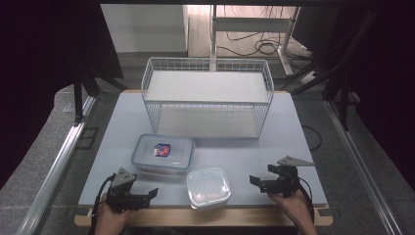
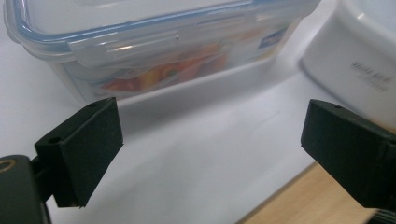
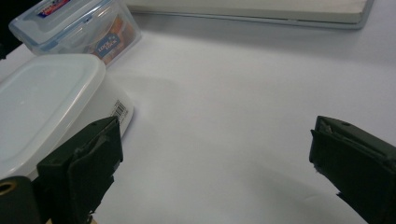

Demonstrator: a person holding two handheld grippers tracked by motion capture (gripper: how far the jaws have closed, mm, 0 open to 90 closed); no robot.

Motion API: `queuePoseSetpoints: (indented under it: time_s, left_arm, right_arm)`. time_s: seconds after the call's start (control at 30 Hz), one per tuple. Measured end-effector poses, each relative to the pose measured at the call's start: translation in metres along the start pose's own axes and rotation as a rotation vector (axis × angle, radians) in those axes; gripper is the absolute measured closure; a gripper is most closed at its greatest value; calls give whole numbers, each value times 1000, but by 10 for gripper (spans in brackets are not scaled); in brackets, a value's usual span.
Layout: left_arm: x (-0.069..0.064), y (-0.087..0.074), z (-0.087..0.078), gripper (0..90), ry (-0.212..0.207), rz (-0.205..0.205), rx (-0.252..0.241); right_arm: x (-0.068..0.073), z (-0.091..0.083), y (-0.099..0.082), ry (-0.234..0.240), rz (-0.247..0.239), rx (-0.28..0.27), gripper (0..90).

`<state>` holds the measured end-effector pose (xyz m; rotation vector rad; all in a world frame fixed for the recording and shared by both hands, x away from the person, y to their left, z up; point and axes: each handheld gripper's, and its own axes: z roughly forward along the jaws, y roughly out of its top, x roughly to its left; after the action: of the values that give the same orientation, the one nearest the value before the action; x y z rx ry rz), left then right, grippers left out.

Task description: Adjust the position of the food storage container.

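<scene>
A clear rectangular food box with a blue-edged clip lid (image 1: 163, 154) lies left of centre on the pale table top (image 1: 293, 142); a red and blue sticker marks its lid. In front of it to the right sits a white square lidded tub (image 1: 208, 187). My left gripper (image 1: 149, 196) rests near the front left edge, open, jaws wide apart and empty. In the left gripper view the clip-lid box (image 2: 154, 51) is just ahead and the white tub (image 2: 359, 60) at right. My right gripper (image 1: 258, 181) is at the front right, open and empty, with the white tub (image 3: 46, 102) beside its left jaw.
A white wire basket rack (image 1: 208, 98) with two shelf levels stands at the back middle of the table. The wooden front edge (image 1: 195, 215) runs under both hands. Metal rails (image 1: 58, 161) flank the table, and cables lie on the floor behind.
</scene>
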<state>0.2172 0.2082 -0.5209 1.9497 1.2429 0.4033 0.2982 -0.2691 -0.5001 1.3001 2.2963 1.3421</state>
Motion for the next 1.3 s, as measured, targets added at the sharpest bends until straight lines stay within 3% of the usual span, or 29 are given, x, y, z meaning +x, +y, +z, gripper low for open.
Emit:
queuePoseSetpoints:
  time_s: [0.13, 0.23, 0.43, 0.57, 0.77, 0.83, 1.0, 1.1, 1.3]
  left_arm:
    - [-2, 0, 0, 68, 33, 48, -35]
    - [-2, -1, -2, 50, 51, 89, -78]
    - [-3, -1, 0, 46, 40, 110, -79]
    - [-2, -1, -1, 47, 32, 104, -89]
    - [-2, -1, 0, 50, 29, 100, -83]
    - [-3, -1, 0, 52, 31, 104, -78]
    - [-5, 0, 2, 50, 37, 119, -60]
    - [-5, 0, 2, 50, 39, 121, -60]
    - [-6, -1, 1, 49, 39, 123, -66]
  right_arm:
    - [4, 5, 1, -38, -40, 44, 37]
    - [6, 5, 2, -52, -43, 63, 57]
    - [5, 6, 3, -57, -41, 94, 125]
    - [10, 7, 5, -64, -77, 115, 221]
    - [23, 4, 12, -12, -143, 123, 442]
    - [28, 1, 17, 14, -165, 117, 552]
    - [39, -1, 22, 37, -278, 122, 791]
    - [43, 0, 26, 67, -280, 120, 856]
    - [63, 9, 37, 103, -303, 131, 894]
